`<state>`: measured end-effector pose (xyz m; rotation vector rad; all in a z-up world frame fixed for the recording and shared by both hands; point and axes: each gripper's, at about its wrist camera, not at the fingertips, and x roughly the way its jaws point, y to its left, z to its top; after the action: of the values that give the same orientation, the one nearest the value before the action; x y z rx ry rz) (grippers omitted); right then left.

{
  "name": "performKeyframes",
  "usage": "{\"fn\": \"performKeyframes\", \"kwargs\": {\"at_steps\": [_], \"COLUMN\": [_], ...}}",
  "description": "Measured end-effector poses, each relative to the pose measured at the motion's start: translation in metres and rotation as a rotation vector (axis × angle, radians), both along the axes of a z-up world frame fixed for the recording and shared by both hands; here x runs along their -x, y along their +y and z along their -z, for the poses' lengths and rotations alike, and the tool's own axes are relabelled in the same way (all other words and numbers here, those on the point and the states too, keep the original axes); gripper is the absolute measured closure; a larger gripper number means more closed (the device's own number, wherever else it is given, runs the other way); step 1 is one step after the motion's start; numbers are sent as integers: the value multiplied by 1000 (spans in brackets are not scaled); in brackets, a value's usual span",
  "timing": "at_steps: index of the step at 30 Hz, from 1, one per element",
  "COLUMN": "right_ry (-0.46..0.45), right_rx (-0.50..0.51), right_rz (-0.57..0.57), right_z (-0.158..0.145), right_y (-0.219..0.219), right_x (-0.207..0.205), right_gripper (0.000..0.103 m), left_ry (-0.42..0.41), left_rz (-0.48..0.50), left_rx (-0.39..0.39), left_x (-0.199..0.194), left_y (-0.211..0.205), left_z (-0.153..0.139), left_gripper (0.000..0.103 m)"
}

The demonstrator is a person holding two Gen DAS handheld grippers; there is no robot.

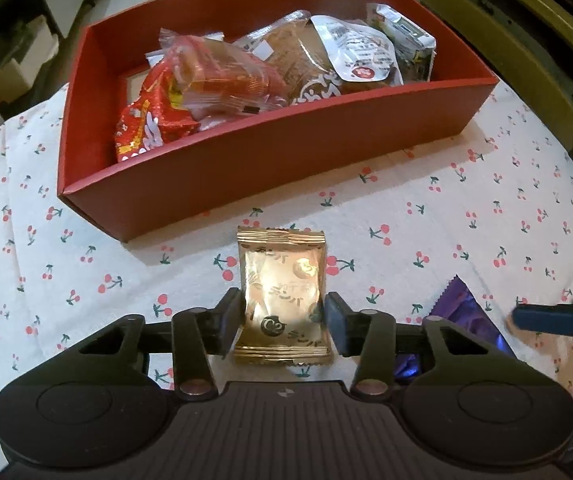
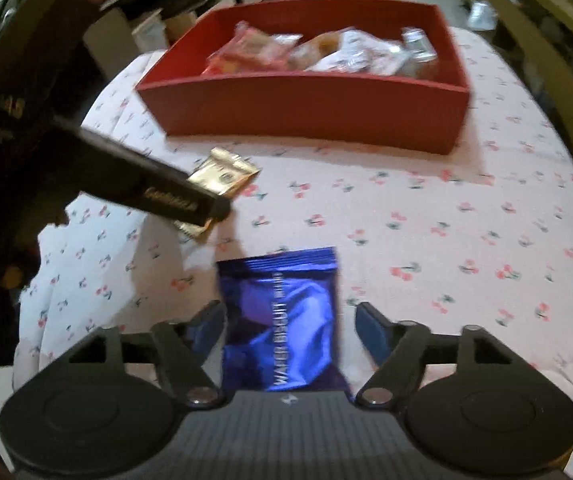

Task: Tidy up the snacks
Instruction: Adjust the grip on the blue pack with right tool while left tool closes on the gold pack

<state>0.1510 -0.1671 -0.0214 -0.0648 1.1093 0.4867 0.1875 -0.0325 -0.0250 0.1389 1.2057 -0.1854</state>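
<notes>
A gold snack packet point(image 1: 282, 292) lies on the cherry-print tablecloth point(image 1: 446, 216), in front of a red box point(image 1: 270, 144). My left gripper point(image 1: 284, 312) is shut on it, both pads pressing its sides. The box holds several wrapped snacks point(image 1: 246, 76). In the right wrist view a blue wafer packet point(image 2: 286, 320) lies between the fingers of my right gripper point(image 2: 290, 314), which stands open; the right pad is clear of the packet. The left gripper's finger point(image 2: 158, 188) crosses over the gold packet point(image 2: 222, 172), short of the red box point(image 2: 306, 108).
The tablecloth point(image 2: 446, 220) to the right of the blue packet is bare. A wooden chair frame point(image 1: 546, 40) stands past the table's right edge. Cardboard boxes point(image 1: 26, 64) and shelves sit on the floor at the left.
</notes>
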Motion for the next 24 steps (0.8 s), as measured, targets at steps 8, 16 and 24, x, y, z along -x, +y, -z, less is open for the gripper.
{"fn": "performKeyframes", "kwargs": {"at_steps": [8, 16, 24], "right_ry": [-54, -76, -48], "right_rx": [142, 100, 59], "right_rz": [-63, -18, 64], "right_z": [16, 2, 2], "right_y": [28, 10, -13], "right_x": [-2, 7, 0], "right_gripper": [17, 33, 65], "left_ry": [27, 6, 3], "left_rz": [9, -6, -23], "left_rx": [-8, -28, 4], "left_x": [-4, -3, -6], "left_y": [-5, -7, -4], "left_z": [8, 5, -1], "left_gripper": [15, 29, 54]}}
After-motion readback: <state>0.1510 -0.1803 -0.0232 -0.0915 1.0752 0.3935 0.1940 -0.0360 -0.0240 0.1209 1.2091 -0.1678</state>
